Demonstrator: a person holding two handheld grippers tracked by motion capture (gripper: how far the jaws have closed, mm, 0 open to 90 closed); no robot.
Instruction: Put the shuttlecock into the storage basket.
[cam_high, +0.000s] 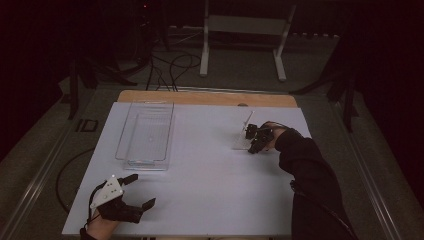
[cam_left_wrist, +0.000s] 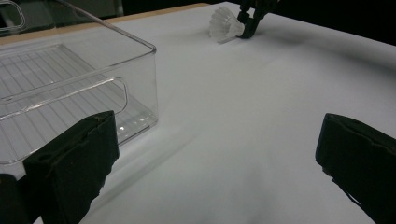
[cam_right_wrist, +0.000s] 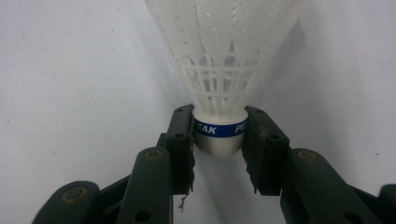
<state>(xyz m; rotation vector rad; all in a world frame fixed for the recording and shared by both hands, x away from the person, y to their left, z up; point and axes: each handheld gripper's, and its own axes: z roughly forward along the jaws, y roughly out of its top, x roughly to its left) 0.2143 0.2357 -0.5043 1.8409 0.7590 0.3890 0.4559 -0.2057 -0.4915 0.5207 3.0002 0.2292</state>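
The right gripper (cam_right_wrist: 219, 135) is clamped on the shuttlecock (cam_right_wrist: 224, 60) by its cork base, the skirt pointing away ahead of it over the table (cam_high: 210, 165). The round cork could slip or twist out on lifting. The left gripper (cam_left_wrist: 215, 154) stands apart, seemingly idle, just beside the clear bin (cam_left_wrist: 70, 79).

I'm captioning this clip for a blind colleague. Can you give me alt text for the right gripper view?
The right hand-held gripper is shut on the rounded cork base of a white shuttlecock, its two black jaws pressing on either side of a blue band with white lettering. The netted plastic skirt fans up and away from the jaws, over a plain white table.
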